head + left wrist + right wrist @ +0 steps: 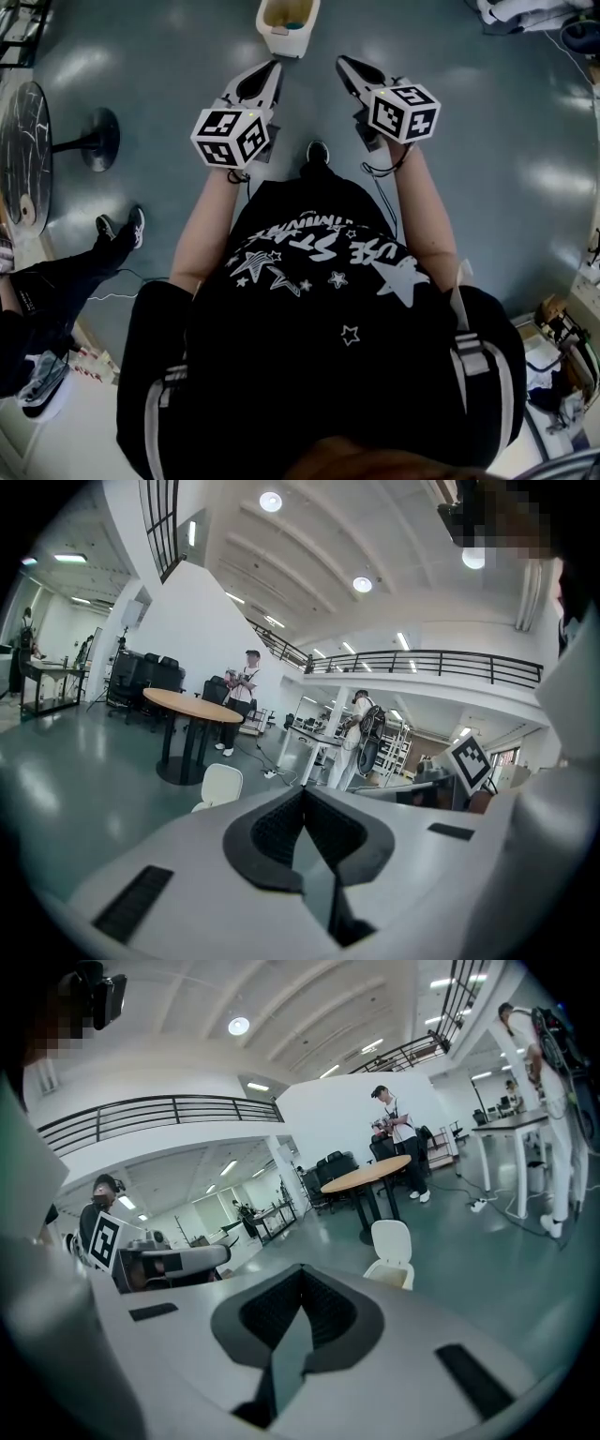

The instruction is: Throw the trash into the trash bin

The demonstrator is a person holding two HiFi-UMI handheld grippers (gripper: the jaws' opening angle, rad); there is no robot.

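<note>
A small white trash bin (pixel 287 21) stands on the grey floor ahead with its lid up; something yellowish lies inside. The left gripper view has the bin (pixel 218 787) just above the jaws, left of centre, and the right gripper view has it (pixel 391 1252) right of centre. My left gripper (pixel 274 64) and right gripper (pixel 342 61) are held side by side, pointing at the bin and short of it. Both the left gripper (pixel 303 799) and the right gripper (pixel 300 1274) are shut with nothing between the jaws. No trash shows in either.
A dark round pedestal table (pixel 23 155) stands at the left, with a seated person's legs (pixel 112 239) beside it. Farther off are a round wooden table (pixel 192 705), standing people (pixel 246 682) and desks. Clutter lies at the right edge (pixel 562 347).
</note>
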